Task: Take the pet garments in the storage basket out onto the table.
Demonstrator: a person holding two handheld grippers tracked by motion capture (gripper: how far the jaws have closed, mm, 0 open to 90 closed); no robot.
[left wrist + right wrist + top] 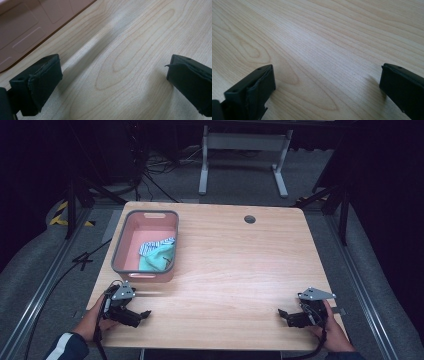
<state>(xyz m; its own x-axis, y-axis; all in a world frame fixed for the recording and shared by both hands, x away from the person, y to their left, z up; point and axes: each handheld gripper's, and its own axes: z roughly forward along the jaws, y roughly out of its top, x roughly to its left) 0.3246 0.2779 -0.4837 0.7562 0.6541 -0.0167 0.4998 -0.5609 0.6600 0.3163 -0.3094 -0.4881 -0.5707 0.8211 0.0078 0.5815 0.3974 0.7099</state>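
We hold both tools low at the near edge of the table [240, 270], jaws spread wide and empty. The left gripper [134, 316] sits just in front of the pink basket [120, 245], which runs lengthwise away from us; the teal cloth [159, 259] and a striped cloth [154, 246] lie in its near right corner. The right gripper [290, 316] waits well apart, across bare wood. So we judge the left is nearer: forward and slightly right, over the rim.
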